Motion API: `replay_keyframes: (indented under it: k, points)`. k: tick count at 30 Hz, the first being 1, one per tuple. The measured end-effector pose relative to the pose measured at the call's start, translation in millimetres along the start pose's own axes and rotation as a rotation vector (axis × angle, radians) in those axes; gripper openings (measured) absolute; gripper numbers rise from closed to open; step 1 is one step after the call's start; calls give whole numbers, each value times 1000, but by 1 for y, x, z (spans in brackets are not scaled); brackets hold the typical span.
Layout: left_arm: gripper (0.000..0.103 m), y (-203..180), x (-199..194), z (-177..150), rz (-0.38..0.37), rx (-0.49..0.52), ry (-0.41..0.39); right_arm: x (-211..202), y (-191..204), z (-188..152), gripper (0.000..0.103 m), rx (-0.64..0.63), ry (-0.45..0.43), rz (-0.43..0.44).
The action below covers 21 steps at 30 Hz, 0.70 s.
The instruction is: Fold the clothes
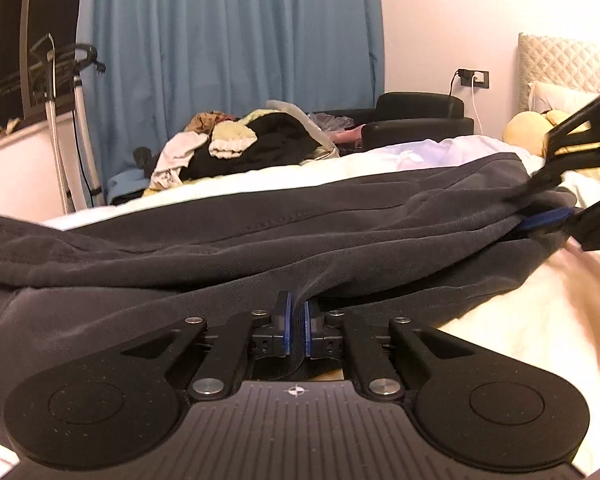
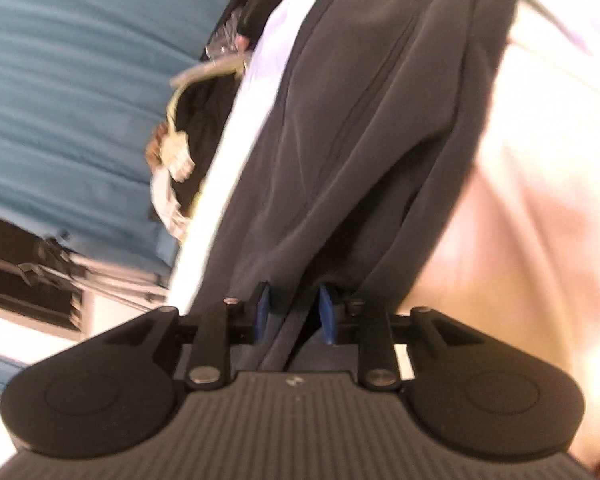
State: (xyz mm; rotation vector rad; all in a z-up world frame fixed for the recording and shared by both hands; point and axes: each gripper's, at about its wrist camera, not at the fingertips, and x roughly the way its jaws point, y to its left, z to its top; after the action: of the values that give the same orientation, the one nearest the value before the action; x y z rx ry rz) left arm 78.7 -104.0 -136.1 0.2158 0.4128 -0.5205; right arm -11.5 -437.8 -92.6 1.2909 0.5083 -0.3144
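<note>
A dark grey garment (image 1: 260, 232) lies stretched across the white bed (image 1: 500, 320). My left gripper (image 1: 297, 320) is shut on a fold of its near edge, cloth pinched between the blue pads. My right gripper (image 2: 294, 312) shows at the right of the left wrist view (image 1: 556, 208), at the garment's far end. In the right wrist view, which is tilted and blurred, the garment (image 2: 360, 140) runs away from it; cloth sits between the blue pads, which stand somewhat apart with a gap beside the fabric.
A pile of mixed clothes (image 1: 240, 144) lies at the bed's far side before a blue curtain (image 1: 228, 32). A black armchair (image 1: 420, 116), a yellow plush toy (image 1: 528, 128), a quilted headboard (image 1: 560, 60) and a stand at left (image 1: 60, 120) are around.
</note>
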Motion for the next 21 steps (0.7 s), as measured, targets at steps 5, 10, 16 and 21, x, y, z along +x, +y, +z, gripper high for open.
replay_keyframes:
  k: [5,10,16,21]
  points:
    - [48,1,-3,-4,-14,-26,22,-40,-33,24,82,192,-122,15]
    - [80,0,-2,-7,-11,-27,22,-18,-62,51,83,330,-127,-93]
    - [86,5,-2,-11,-30,-61,20,5,-69,74,87,290,-149,-96]
    - [88,5,-3,-12,-34,-67,14,21,-77,93,84,227,-181,-20]
